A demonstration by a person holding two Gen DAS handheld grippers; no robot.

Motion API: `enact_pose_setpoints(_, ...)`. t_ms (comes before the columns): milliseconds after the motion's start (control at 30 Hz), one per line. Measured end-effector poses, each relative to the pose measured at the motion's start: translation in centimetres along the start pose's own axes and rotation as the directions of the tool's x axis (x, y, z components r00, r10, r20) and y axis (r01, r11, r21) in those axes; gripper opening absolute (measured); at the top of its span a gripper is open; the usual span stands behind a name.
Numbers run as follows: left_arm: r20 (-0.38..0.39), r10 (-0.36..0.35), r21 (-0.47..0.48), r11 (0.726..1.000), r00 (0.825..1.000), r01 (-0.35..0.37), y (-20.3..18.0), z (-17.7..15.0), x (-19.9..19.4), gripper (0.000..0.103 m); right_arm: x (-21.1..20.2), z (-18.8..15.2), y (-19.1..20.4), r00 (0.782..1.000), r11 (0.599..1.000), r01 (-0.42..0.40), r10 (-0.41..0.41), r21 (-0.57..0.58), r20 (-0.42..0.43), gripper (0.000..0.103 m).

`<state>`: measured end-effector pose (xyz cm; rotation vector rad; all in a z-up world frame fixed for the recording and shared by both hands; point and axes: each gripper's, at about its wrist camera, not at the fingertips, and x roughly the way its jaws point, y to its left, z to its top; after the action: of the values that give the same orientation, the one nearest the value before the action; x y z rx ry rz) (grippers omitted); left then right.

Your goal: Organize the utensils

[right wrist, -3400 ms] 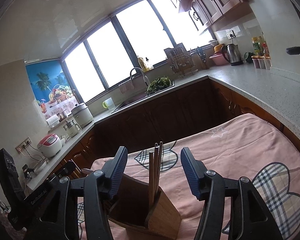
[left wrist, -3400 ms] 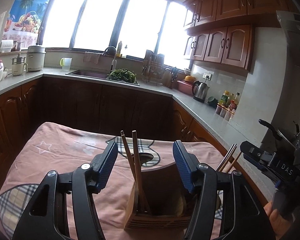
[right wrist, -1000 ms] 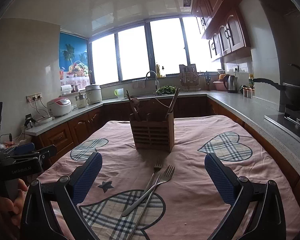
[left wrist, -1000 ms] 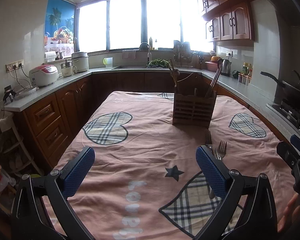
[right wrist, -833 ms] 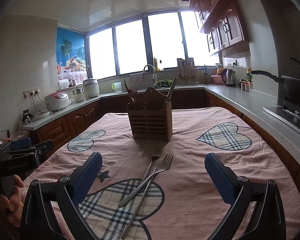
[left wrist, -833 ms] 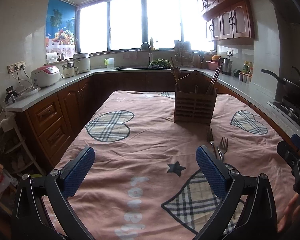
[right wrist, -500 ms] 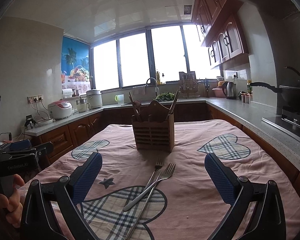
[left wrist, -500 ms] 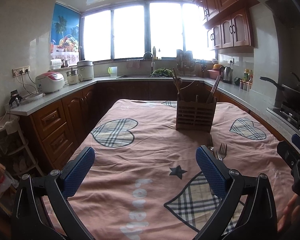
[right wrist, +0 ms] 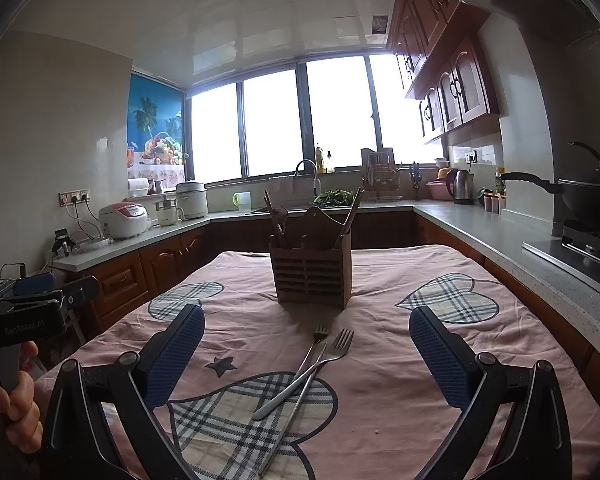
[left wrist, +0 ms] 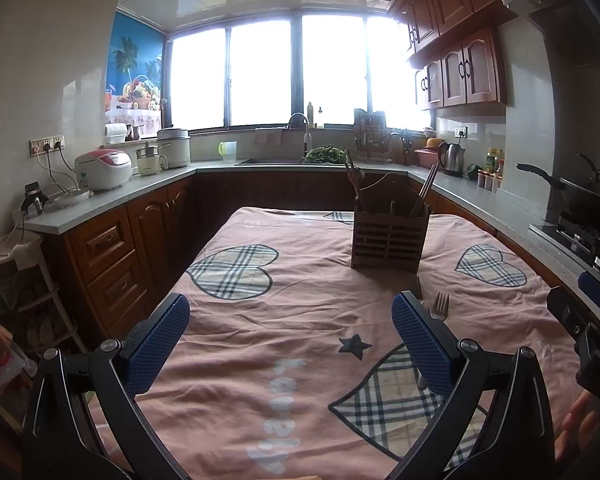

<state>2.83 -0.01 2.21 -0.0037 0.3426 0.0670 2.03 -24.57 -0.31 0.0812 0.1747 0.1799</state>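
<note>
Both have drawn back from the utensil holder [right wrist: 311, 270]; left gripper [left wrist: 291, 340] and right gripper [right wrist: 307, 354] gape wide, empty.

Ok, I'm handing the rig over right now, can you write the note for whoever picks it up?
Left gripper: open, empty, above the near part of the cloth.
Right gripper: open, empty, facing the forks.
Two forks lie crossed on the pink tablecloth, in front of the wooden utensil holder.
Done: chopsticks and wooden utensils already stand in the holder.
Left: pick up both forks and put them into the holder, probably one at a time since they overlap.
</note>
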Motion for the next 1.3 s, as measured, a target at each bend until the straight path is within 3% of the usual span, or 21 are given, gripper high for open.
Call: enact_pose_setpoints(1300,0.008,0.007,-0.002,1.000,1.000,-0.007,-0.04,-0.05,-0.14,0.103,-0.34,0.69,0.55,1.000,1.000,-0.021,0.021,-0.014,0.014,0.103)
